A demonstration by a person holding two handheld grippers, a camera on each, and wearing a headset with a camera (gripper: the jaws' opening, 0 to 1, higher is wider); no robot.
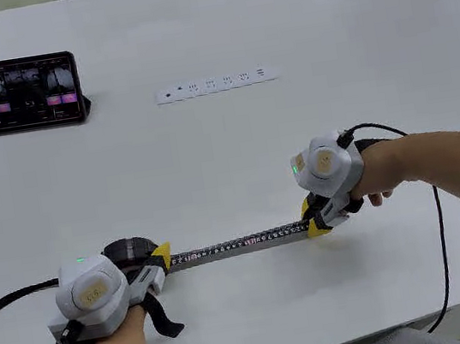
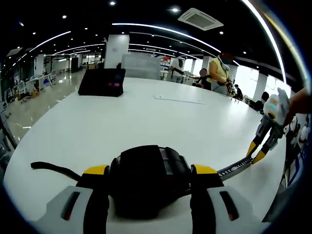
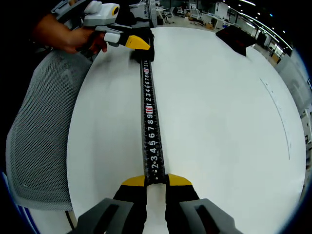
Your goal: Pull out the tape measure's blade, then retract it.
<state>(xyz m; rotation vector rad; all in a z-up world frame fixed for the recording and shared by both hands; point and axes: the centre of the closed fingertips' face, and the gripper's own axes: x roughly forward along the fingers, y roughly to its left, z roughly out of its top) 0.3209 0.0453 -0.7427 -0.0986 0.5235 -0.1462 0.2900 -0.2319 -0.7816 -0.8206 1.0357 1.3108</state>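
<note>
We have the tape measure's case (image 2: pixel 146 180) clamped in the left gripper (image 1: pixel 159 262) at the lower left of the head view. The right gripper (image 3: pixel 156 181) is closed on the tip of the blade (image 3: pixel 148 112) at centre right. We should pull straight along the blade, low over the table (image 1: pixel 237 162) (a twist would likely kink it). The right gripper view makes the numerals readable, and the head view takes in the whole span.
</note>
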